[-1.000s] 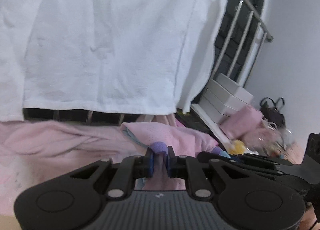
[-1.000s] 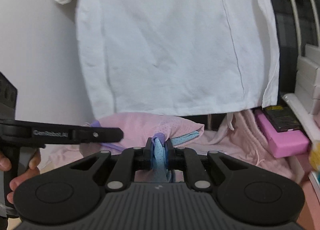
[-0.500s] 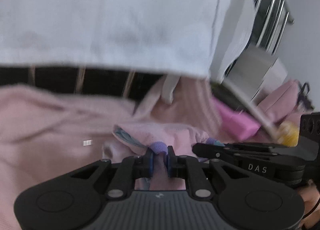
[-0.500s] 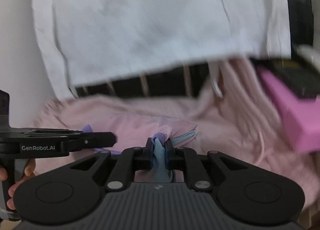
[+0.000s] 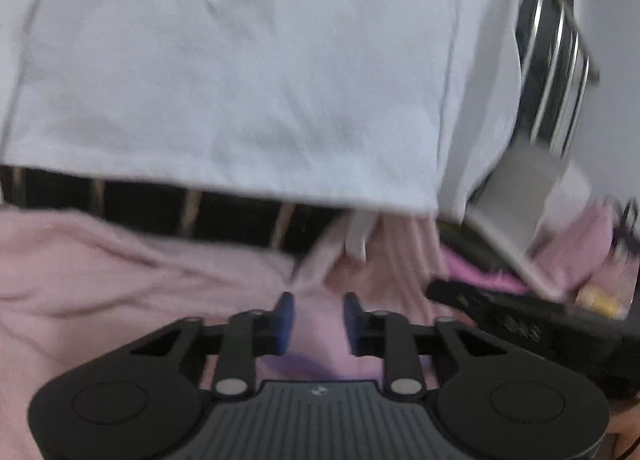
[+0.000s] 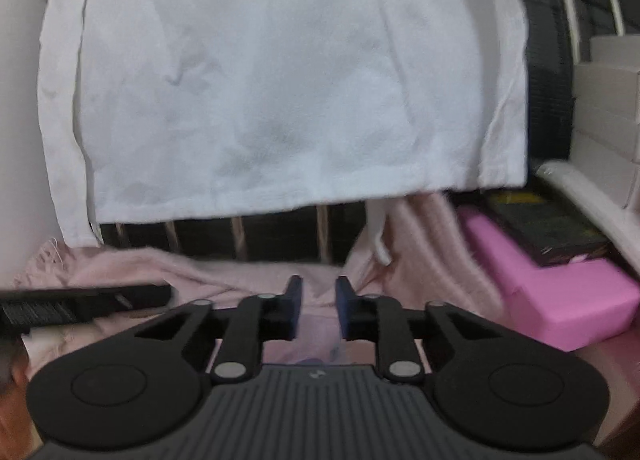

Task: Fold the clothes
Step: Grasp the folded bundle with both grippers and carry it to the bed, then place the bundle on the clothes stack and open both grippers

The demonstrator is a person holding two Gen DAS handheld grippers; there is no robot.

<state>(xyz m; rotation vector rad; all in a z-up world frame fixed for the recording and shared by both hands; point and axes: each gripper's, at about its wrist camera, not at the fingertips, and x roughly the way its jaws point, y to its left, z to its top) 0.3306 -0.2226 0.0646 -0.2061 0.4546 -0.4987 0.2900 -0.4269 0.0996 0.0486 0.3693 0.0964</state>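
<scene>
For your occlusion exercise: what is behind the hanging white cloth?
Below the white cloth's hem, dark railing bars show above pink fabric. What is behind the cloth itself is covered.

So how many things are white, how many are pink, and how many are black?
White: 1, hanging white cloth
Pink: 2, pink blanket and bright pink block
Black: 3, left gripper, right gripper and black box
Total: 6

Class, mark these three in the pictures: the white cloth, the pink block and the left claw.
white cloth (image 6: 280, 92), right wrist view, middle of the hanging panel
pink block (image 6: 560, 300), right wrist view, its top face
left claw (image 5: 318, 320), left wrist view, midway between its fingertips
</scene>
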